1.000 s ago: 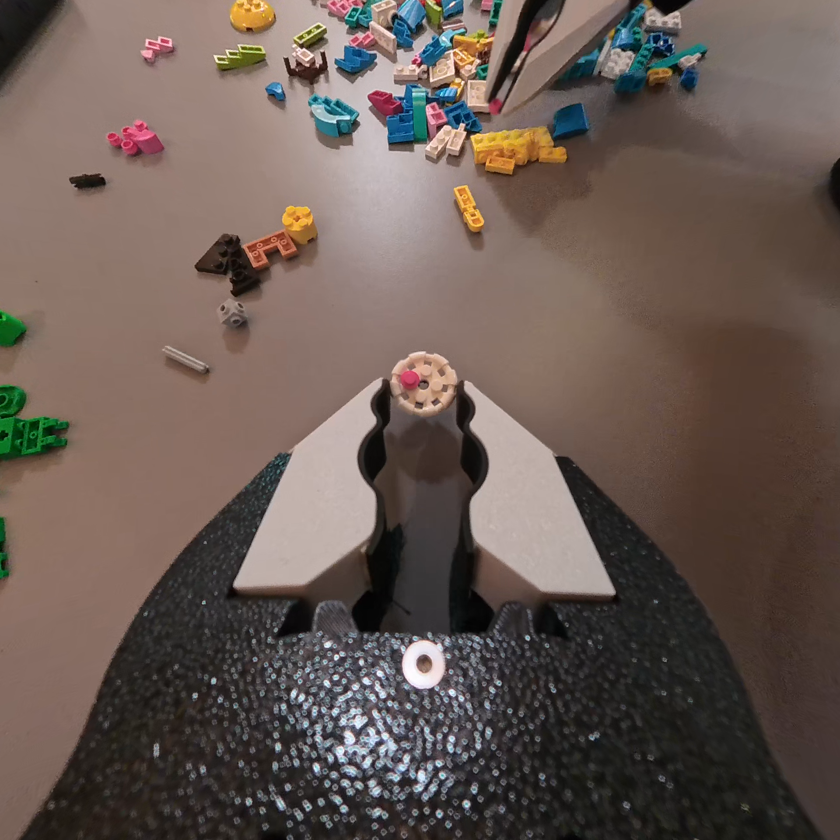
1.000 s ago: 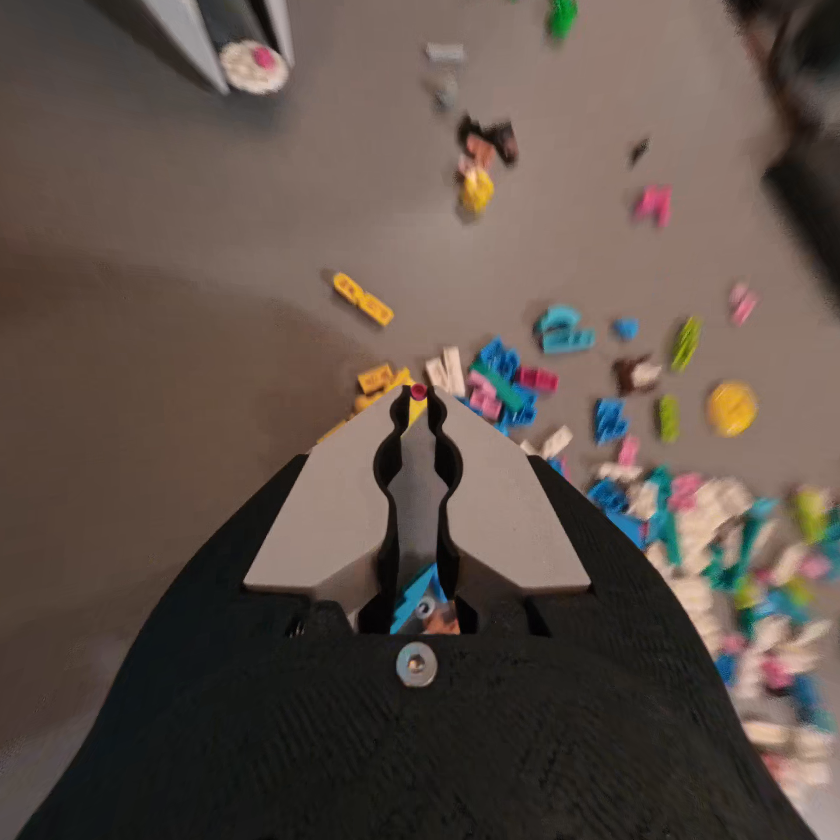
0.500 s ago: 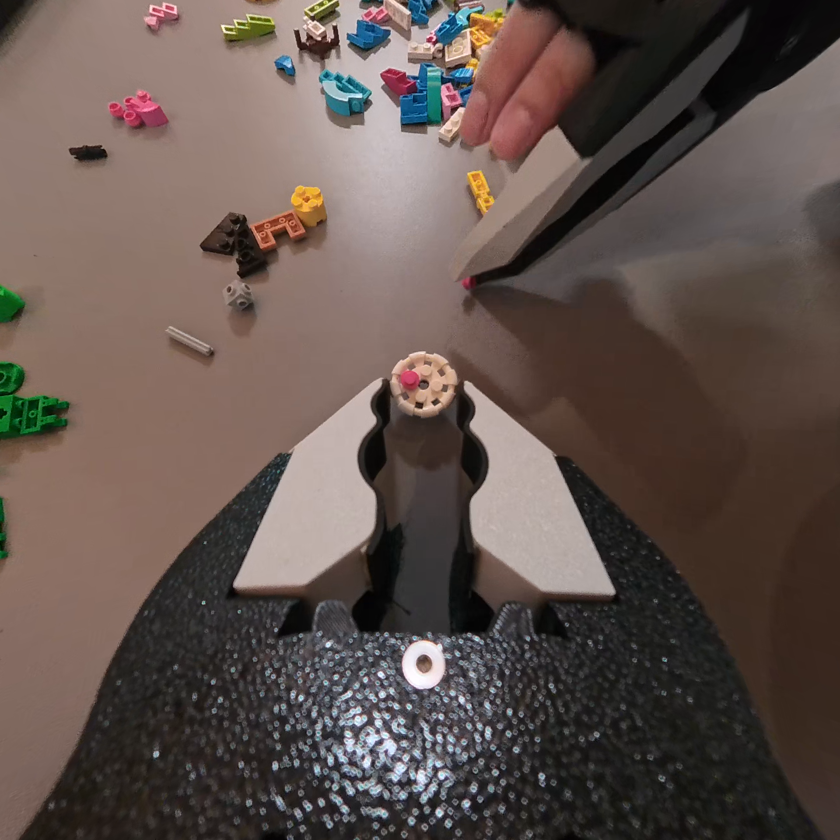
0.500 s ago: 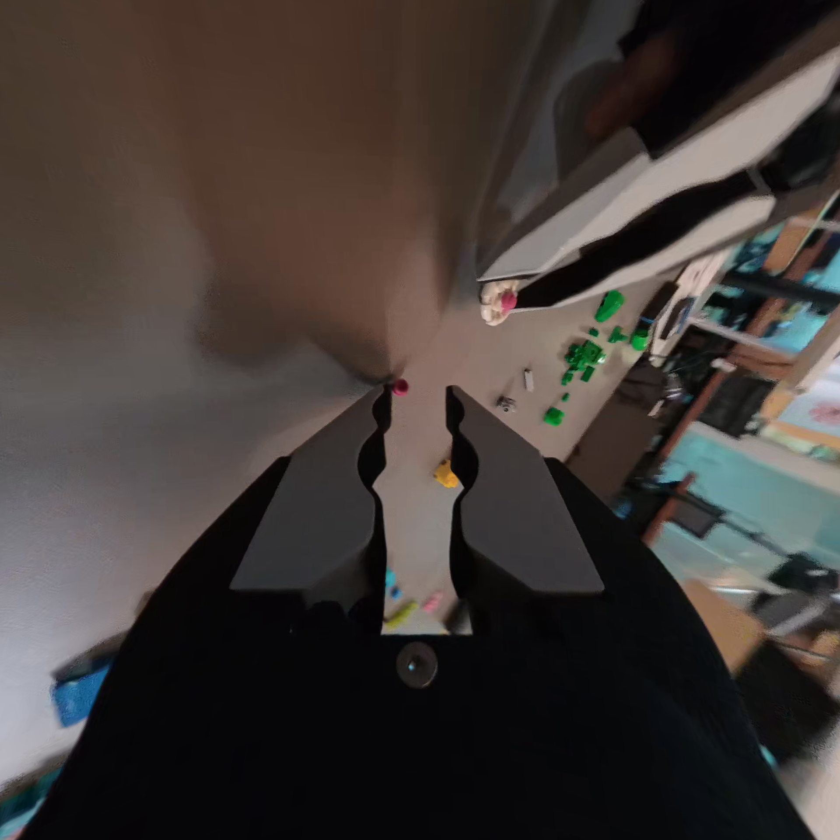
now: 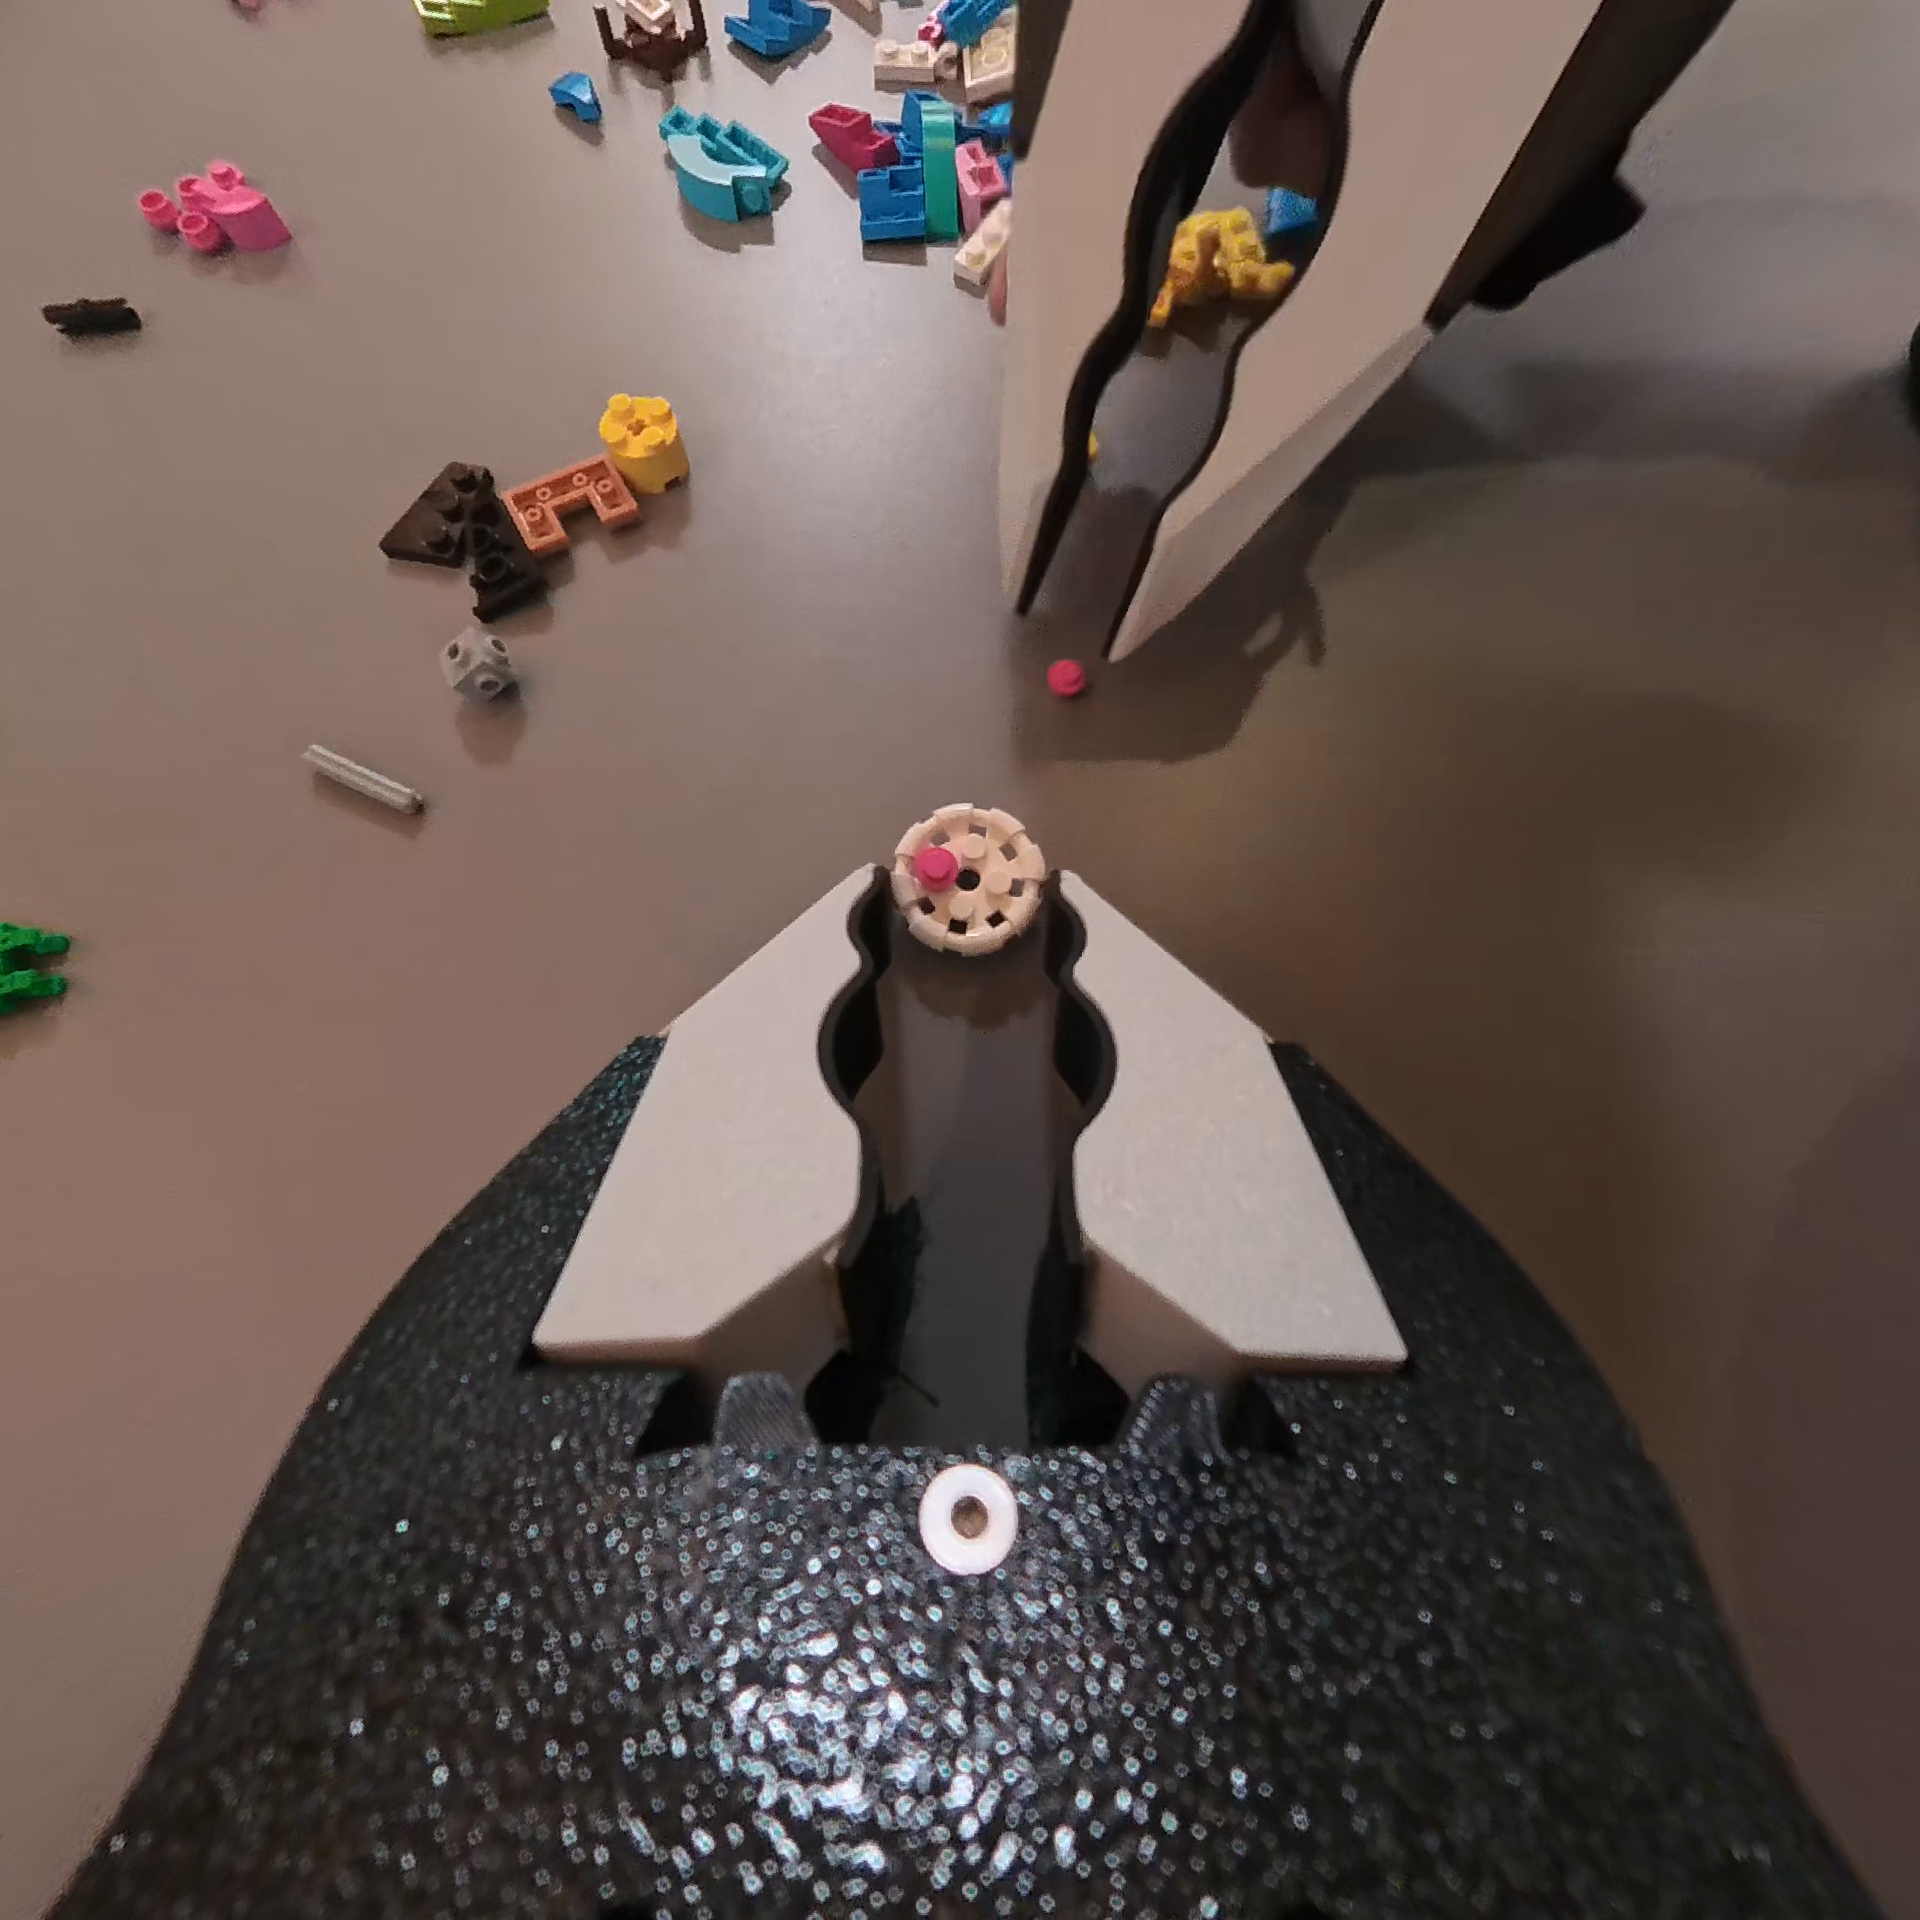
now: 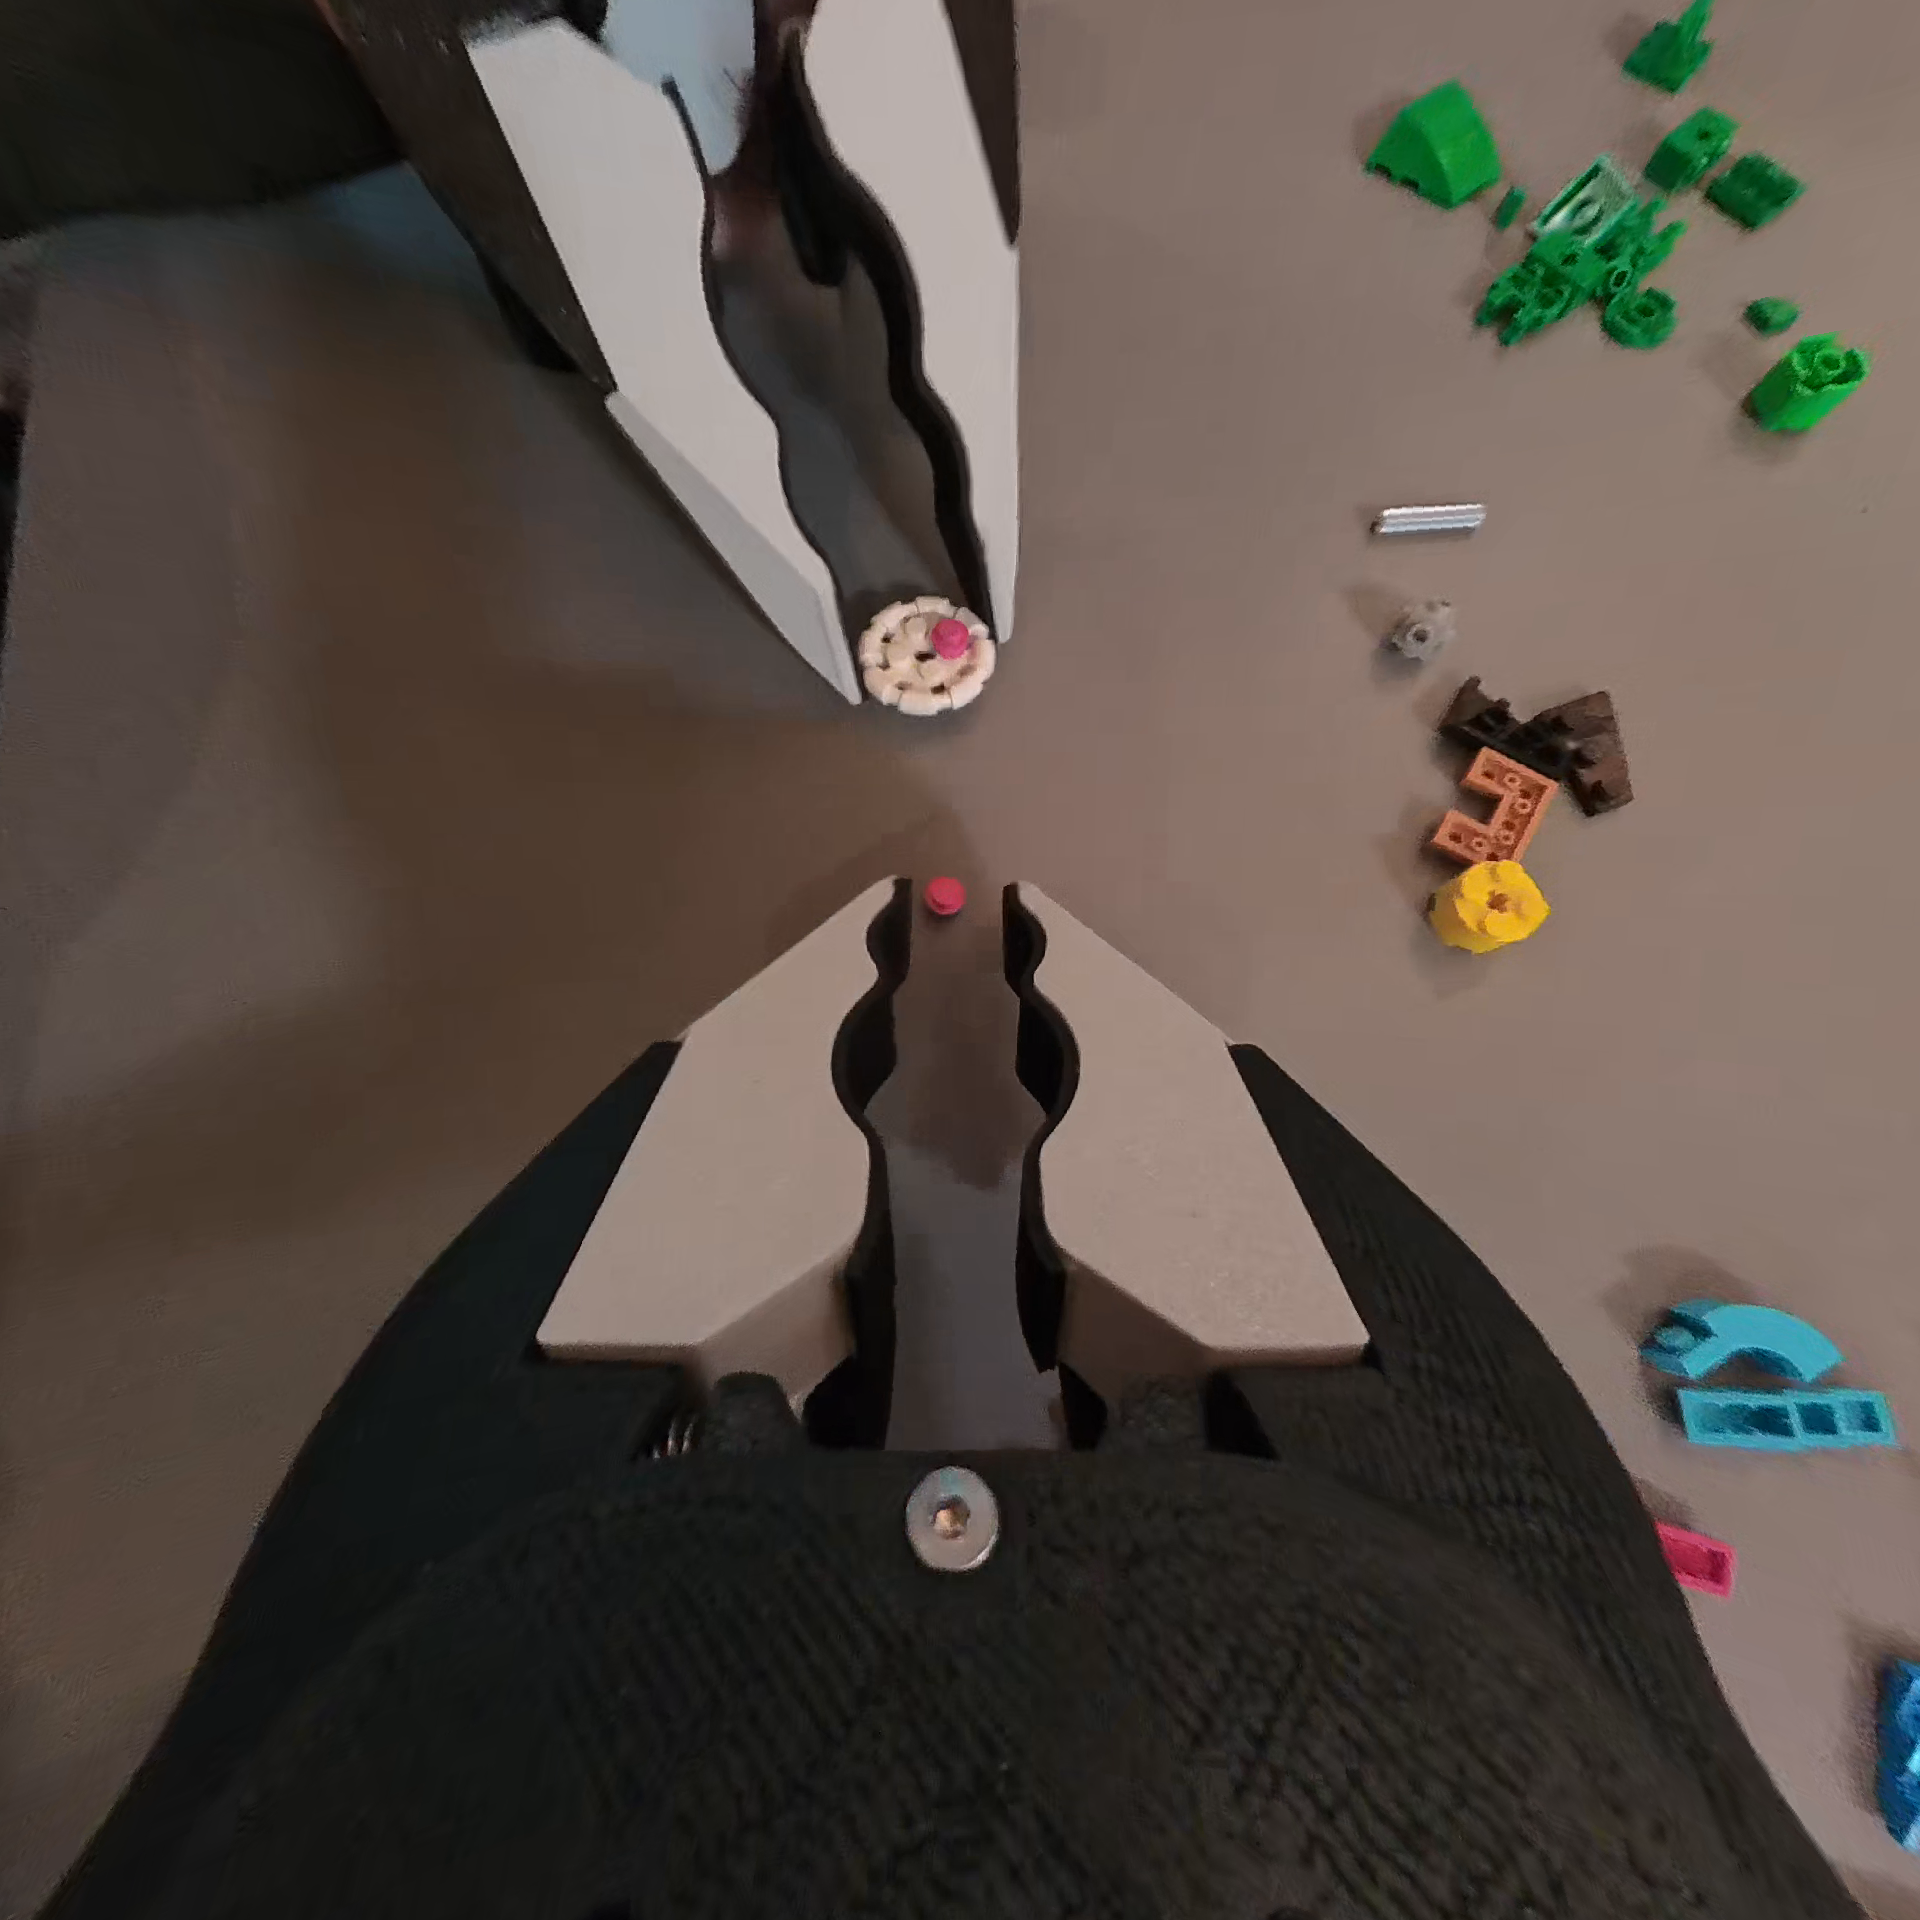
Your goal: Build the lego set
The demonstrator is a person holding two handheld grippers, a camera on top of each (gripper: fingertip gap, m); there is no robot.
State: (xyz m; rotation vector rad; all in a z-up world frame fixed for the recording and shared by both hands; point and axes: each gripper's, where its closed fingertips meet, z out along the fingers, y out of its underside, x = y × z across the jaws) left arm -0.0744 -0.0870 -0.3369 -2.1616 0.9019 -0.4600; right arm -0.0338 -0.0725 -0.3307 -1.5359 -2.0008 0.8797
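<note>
the left hand-held gripper (image 5: pixel 967 902) clamps a tan round plate (image 5: pixel 967 879); the right hand-held gripper (image 6: pixel 951 896), released, straddles a loose pink stud (image 6: pixel 944 895) that could skitter away across the worktop (image 5: pixel 1455 935) if nudged.

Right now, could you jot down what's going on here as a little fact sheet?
Surface: brown table, lego pieces scattered across it
Left tongs: shut on a cream round plate, which carries one pink stud
Right tongs: open, tips low at the table
Loose pink stud: on the table between the right tongs' tips, not gripped
Nearby pieces: yellow round brick, orange bracket plate, grey rod, green cluster
</note>
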